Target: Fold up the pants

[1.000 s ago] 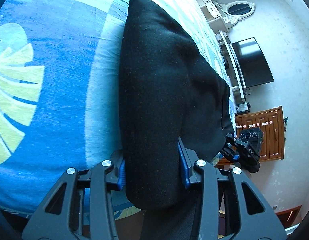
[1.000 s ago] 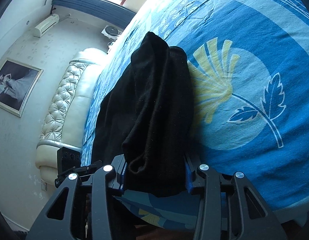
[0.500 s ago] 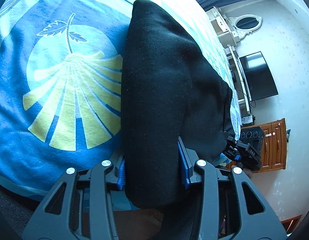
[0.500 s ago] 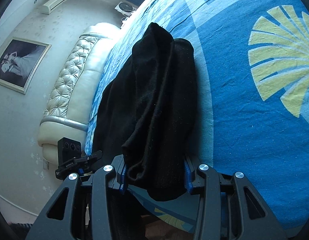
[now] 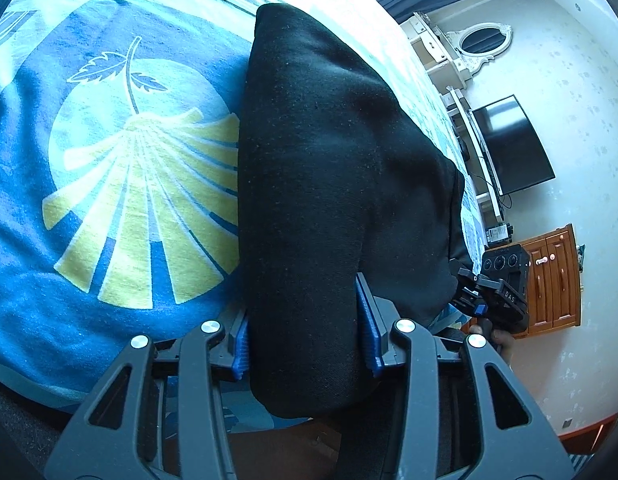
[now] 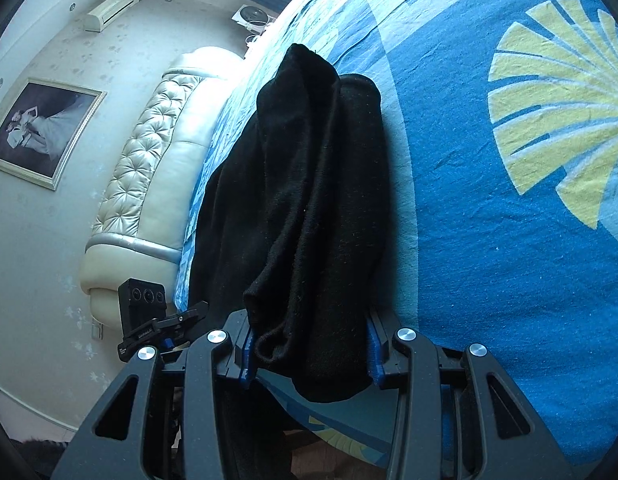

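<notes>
Black pants (image 5: 329,184) lie on the bed (image 5: 109,280), long axis running up-frame. Left gripper (image 5: 303,344) and right gripper (image 6: 309,346), tilted downward, each have jaws clamped on a bunched end.

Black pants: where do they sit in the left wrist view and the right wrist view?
Left wrist: black pants fill the centre, running up from between the fingers.
Right wrist: black pants left of centre, bunched between the fingers.
Shared landmark: the yellow fan print on the blue bedsheet.
</notes>
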